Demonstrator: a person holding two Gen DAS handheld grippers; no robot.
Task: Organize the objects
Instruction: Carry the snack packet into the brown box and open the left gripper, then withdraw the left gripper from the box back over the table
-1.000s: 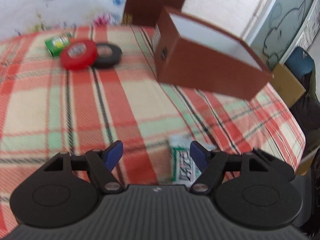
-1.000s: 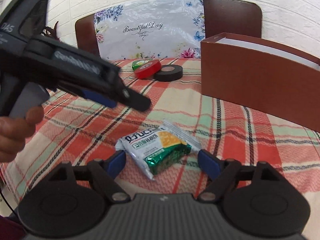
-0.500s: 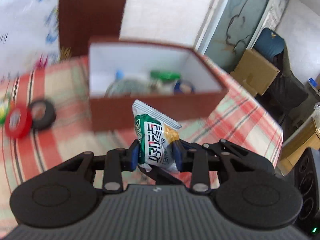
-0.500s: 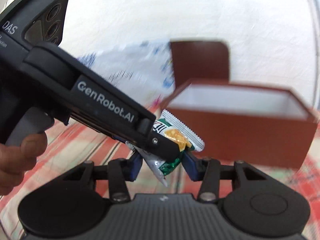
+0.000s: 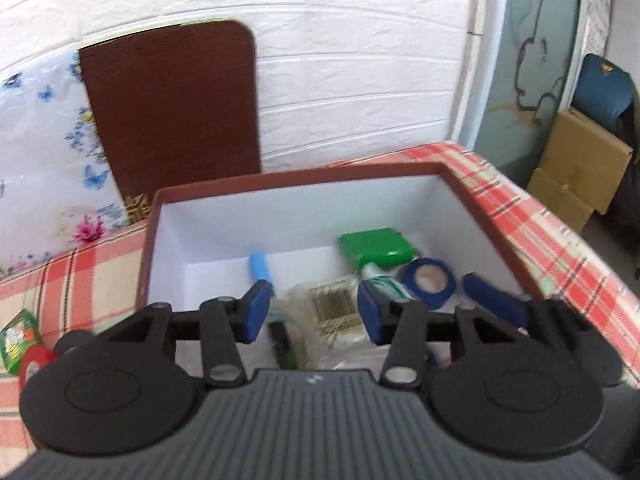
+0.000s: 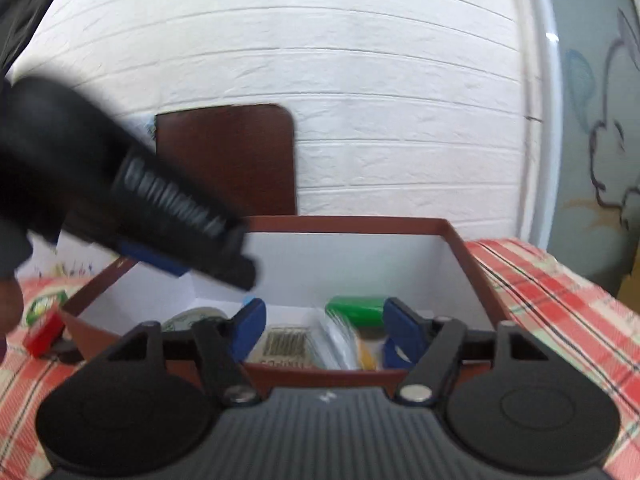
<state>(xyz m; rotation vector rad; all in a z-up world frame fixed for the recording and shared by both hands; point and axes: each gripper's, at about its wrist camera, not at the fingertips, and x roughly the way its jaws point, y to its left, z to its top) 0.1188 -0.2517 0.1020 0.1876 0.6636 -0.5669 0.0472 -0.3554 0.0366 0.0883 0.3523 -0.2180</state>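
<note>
Half a second earlier both grippers pinched the green snack packet in front of the box; now the left gripper (image 5: 310, 312) and the right gripper (image 6: 322, 330) hang over the open box (image 5: 280, 182) with their blue fingers (image 5: 256, 310) spread apart and nothing between them. Inside the white-lined, brown-walled box lie a green packet (image 5: 376, 246), a roll of blue tape (image 5: 430, 282), a light blue tube (image 5: 260, 266) and a clear bag with a striped label (image 5: 334, 306); a green and white wrapper (image 5: 386, 286) shows just beside the blue tape, partly hidden by the left gripper's right finger, and whether it is the snack packet cannot be told through the blur. From the right wrist view, the left gripper's dark body (image 6: 120, 188) crosses the upper left of the box, blurred. The box stands on a table covered with a red, green and cream plaid cloth (image 5: 532, 216). To the left of the box, on the cloth, rest a red tape roll (image 5: 34, 362) and a small green carton (image 5: 18, 336). A brown chair back (image 5: 172, 104) stands behind the table against a white brick wall (image 5: 352, 60).
</note>
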